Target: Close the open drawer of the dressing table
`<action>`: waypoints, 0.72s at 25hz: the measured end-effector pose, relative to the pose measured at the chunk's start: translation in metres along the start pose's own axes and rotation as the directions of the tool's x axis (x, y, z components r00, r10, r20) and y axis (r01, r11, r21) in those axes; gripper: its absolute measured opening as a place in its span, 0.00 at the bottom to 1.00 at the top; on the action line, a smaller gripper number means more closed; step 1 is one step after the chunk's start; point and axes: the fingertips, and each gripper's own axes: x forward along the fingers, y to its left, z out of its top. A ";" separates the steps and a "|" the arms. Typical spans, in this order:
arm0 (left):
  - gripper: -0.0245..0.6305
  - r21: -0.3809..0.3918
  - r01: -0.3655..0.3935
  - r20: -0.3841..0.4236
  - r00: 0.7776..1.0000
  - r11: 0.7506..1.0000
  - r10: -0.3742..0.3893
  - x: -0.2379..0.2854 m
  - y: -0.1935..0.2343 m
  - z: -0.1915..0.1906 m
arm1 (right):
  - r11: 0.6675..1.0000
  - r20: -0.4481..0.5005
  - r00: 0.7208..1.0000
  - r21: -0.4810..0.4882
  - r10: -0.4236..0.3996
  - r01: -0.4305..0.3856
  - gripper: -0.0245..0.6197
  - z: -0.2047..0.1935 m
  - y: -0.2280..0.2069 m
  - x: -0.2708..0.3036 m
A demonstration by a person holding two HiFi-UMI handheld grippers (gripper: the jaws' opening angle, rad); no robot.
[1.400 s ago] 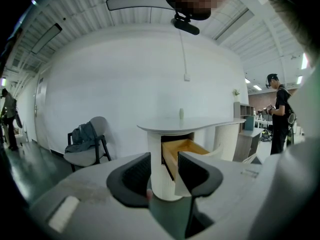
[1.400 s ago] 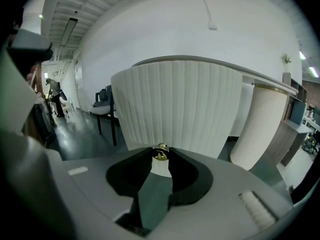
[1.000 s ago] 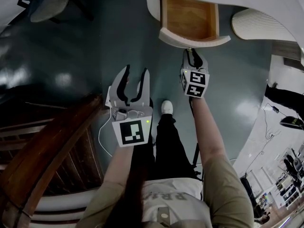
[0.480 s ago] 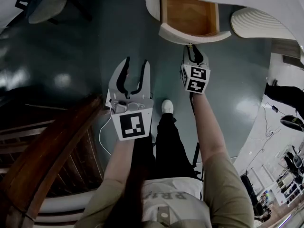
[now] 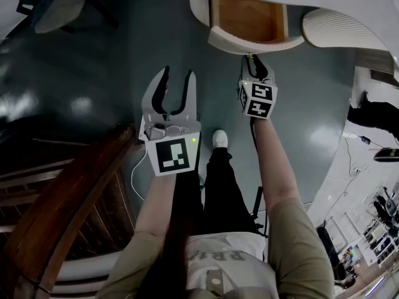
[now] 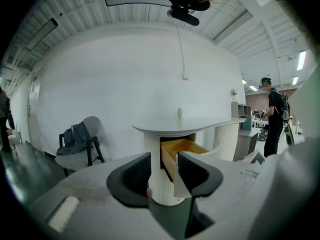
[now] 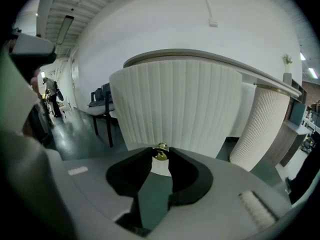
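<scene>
1. My right gripper (image 7: 161,157): clenched on the brass knob (image 7: 160,153) of the drawer (image 7: 175,104) directly ahead.
2. My left gripper (image 6: 164,157): released, empty.

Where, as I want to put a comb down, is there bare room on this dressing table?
The open drawer shows bare wood; the tabletop is bare beside a small bottle. It's crowded at the knob, which the right gripper clamps.
</scene>
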 end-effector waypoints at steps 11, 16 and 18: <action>0.31 -0.041 0.000 -0.007 1.000 0.999 0.000 0.018 0.004 -0.001 | 1.000 -0.006 1.000 0.015 -0.003 0.003 0.20 0.007 -0.004 0.010; 0.31 -0.052 -0.007 -0.013 1.000 0.999 0.007 0.025 0.007 -0.002 | 1.000 -0.005 1.000 0.015 -0.006 0.006 0.20 0.011 -0.005 0.014; 0.31 -0.055 -0.010 -0.014 1.000 0.998 0.009 0.028 0.009 -0.002 | 1.000 -0.005 1.000 0.016 -0.008 0.008 0.20 0.013 -0.005 0.016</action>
